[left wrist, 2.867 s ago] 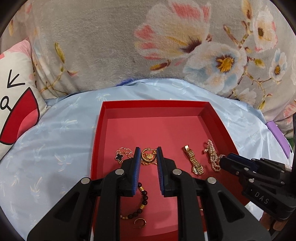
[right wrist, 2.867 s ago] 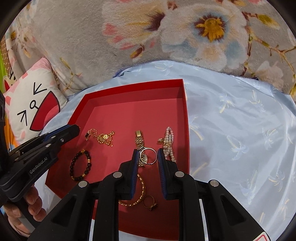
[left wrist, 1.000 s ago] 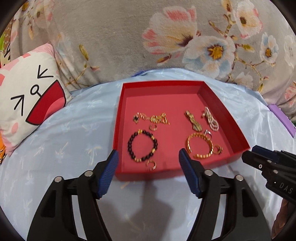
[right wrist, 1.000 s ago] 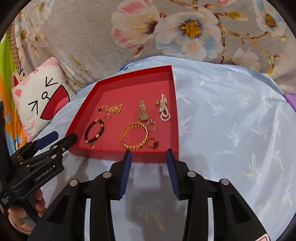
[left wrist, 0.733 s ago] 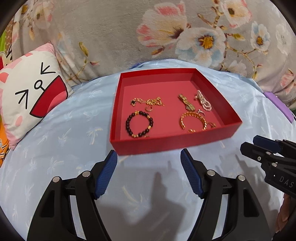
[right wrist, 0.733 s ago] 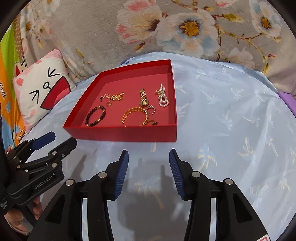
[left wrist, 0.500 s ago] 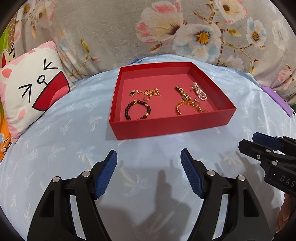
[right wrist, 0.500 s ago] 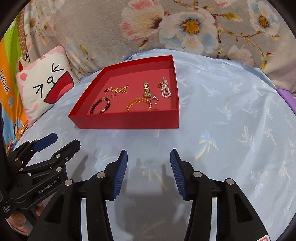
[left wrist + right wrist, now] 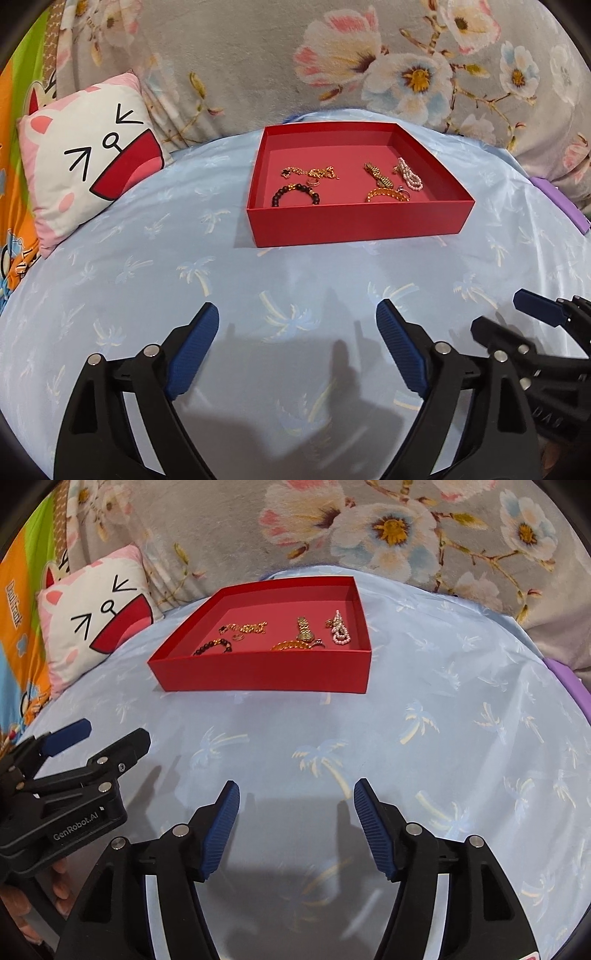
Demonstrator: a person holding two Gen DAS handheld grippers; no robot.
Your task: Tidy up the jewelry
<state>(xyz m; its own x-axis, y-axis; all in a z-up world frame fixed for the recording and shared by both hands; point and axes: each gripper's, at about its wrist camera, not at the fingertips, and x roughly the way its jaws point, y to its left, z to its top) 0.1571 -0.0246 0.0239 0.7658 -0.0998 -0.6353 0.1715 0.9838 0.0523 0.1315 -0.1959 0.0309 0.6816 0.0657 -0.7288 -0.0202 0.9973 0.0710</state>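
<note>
Both tongs, left (image 9: 297, 345) and right (image 9: 295, 825), hovering empty over the blue bedspread (image 9: 221, 280) with jaws opening, well short of the red tray (image 9: 354, 221) at twelve o'clock, leaving bracelets, chains and rings spaced apart inside, seemingly sorted.

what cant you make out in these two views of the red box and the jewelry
- Gold bangle: its near half is hidden behind the box's front wall in both views.
- Bead bracelet: its near part is hidden by the same wall in the right wrist view.
- Small rings: too small to tell details.
- Purple object: cut off at the right edge, unidentifiable.
- Hands: mostly out of frame; only fingers show, right wrist view.
</note>
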